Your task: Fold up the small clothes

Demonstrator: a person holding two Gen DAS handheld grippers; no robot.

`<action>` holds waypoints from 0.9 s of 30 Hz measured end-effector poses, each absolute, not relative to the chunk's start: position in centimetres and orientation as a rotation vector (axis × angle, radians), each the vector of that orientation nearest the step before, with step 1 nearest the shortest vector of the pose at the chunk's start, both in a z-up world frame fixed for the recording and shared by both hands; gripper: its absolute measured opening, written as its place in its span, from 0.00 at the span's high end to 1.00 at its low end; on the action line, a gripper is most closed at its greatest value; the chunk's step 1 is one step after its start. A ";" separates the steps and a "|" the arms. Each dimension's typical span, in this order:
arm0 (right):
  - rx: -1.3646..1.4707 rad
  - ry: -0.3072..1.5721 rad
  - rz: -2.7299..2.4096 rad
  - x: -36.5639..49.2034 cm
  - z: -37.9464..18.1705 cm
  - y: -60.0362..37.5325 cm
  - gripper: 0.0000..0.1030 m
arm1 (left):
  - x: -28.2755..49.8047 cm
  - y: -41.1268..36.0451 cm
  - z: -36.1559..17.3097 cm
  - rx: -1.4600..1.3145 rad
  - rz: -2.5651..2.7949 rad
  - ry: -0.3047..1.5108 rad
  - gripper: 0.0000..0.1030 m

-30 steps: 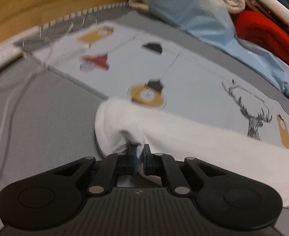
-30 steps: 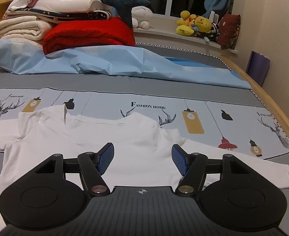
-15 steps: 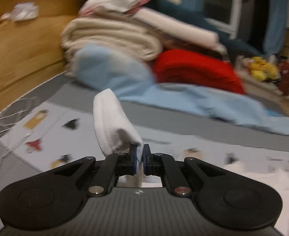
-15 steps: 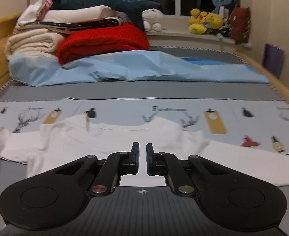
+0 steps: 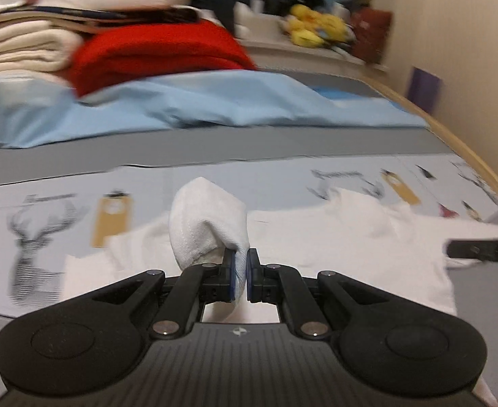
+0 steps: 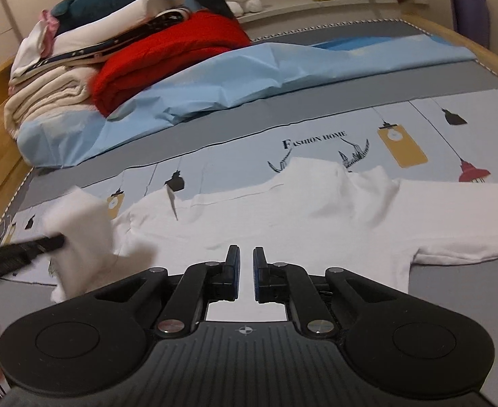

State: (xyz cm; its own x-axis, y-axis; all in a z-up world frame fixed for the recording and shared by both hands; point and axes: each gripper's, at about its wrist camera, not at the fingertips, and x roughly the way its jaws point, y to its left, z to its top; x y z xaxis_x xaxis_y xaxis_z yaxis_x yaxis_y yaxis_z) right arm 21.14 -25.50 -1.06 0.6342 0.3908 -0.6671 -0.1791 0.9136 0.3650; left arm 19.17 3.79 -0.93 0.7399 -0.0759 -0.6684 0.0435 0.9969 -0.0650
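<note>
Your left gripper (image 5: 239, 273) pinches the white shirt's sleeve (image 5: 208, 224), lifted above the bedsheet (image 6: 350, 125). Your right gripper (image 6: 246, 273): jaws nearly together, gripping nothing, over the white shirt (image 6: 299, 217).

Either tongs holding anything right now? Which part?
Left tongs are shut on the white shirt, pinching the end of its sleeve, lifted off the bed. Right tongs are nearly closed over the shirt body; a grip cannot be told.

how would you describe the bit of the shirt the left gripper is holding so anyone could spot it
On the bed's printed sheet lies a white t-shirt. At its left end, the sleeve is lifted off the sheet, pinched in the left gripper. The rest of the shirt lies flat.
</note>
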 end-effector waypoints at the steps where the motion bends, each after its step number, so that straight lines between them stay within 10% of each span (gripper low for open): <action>1: 0.289 0.828 0.323 21.3 -1.2 -25.6 0.92 | 19.5 3.1 -1.3 -0.058 -0.100 0.742 0.91; 4: 0.332 0.858 0.300 21.9 -1.9 -25.9 0.92 | 19.9 2.7 -1.1 -0.147 -0.206 0.737 0.69; 16: 0.386 1.027 0.314 25.1 -6.6 -21.6 0.68 | 19.9 17.0 -0.9 -0.300 0.176 0.712 0.69; 27: 0.197 1.146 0.318 27.6 -12.7 -14.1 0.68 | 18.5 23.9 -0.1 -0.351 0.300 0.712 0.69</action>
